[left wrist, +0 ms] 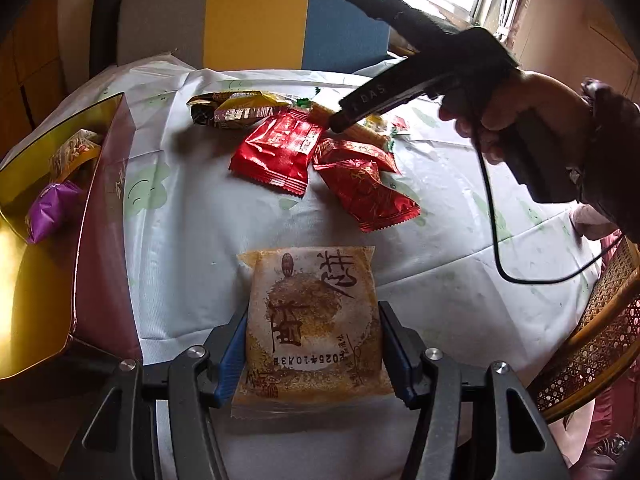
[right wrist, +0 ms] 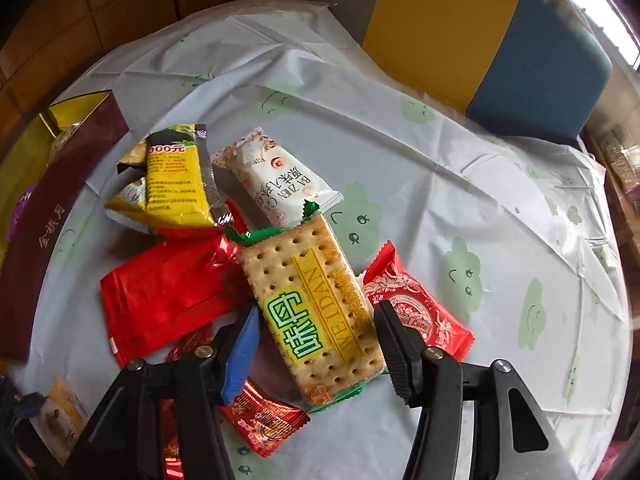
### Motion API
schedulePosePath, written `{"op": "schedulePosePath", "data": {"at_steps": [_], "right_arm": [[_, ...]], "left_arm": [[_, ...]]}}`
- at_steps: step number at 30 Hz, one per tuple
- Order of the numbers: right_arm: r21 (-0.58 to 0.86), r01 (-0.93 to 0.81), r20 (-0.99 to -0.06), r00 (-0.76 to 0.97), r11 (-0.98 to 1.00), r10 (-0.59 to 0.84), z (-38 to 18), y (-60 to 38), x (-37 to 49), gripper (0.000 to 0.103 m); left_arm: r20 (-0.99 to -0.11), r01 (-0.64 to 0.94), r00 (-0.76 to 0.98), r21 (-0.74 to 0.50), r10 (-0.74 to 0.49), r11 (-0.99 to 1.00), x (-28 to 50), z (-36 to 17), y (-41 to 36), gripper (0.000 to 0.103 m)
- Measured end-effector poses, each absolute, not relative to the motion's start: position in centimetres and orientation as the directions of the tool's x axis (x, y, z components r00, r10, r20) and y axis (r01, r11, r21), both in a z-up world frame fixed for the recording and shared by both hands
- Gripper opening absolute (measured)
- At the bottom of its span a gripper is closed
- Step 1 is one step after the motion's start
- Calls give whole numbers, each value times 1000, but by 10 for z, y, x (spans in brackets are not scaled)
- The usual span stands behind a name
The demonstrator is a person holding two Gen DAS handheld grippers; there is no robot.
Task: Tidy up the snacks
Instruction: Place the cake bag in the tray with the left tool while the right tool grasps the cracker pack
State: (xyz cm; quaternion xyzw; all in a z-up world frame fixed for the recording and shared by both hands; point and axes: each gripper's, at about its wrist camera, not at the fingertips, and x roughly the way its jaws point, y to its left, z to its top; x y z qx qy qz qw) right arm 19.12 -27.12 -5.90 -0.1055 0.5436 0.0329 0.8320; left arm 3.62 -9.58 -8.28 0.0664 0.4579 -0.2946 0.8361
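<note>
Straddling the cracker pack (right wrist: 316, 312), your right tool (right wrist: 316, 340) has one finger on each long side of it: the blue-padded finger (right wrist: 240, 356) sits just off the left edge, with a sliver of gap showing, and the black ribbed finger (right wrist: 394, 356) is at or touching the right edge. I cannot say it has a firm bite yet. The pack lies on the tabletop (right wrist: 440, 184) on top of the red wrappers (right wrist: 168, 292), its long axis running away from you and leaning slightly left, so the fingers cross its short width, which is the grip you want. Your left tool (left wrist: 312, 344) is partly open and clamped on the flat brown pastry packet (left wrist: 312, 320), pads pressing both side edges, with the packet's long axis pointing straight ahead. The gold-lined box (left wrist: 104, 216) stands to that tool's left, just beside it, so your left hand is clearly nearer the box; by my reading its load goes in first.
</note>
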Motion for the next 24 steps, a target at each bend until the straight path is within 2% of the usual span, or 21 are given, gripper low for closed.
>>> {"op": "schedulePosePath", "data": {"at_steps": [6,13,17,24], "right_arm": [[-124,-118,-900,432,985,-62,-37,-286,153,57],[-76,-64,-953,298,995,-54,-67,-308,105,57],[-61,-44,-949,311,997,-45,-70,-313,100,57],[-29,-34,-952,305,999,-17,-73,-324,101,58]], "left_arm": [[-799,550,414,-161,-435,819,35,-83,-93,60],[-801,558,430,-127,-416,820,30,-81,-97,60],[-804,553,418,-144,-423,821,29,-75,-96,60],[-716,489,506,-222,-481,844,33,-21,-54,60]]}}
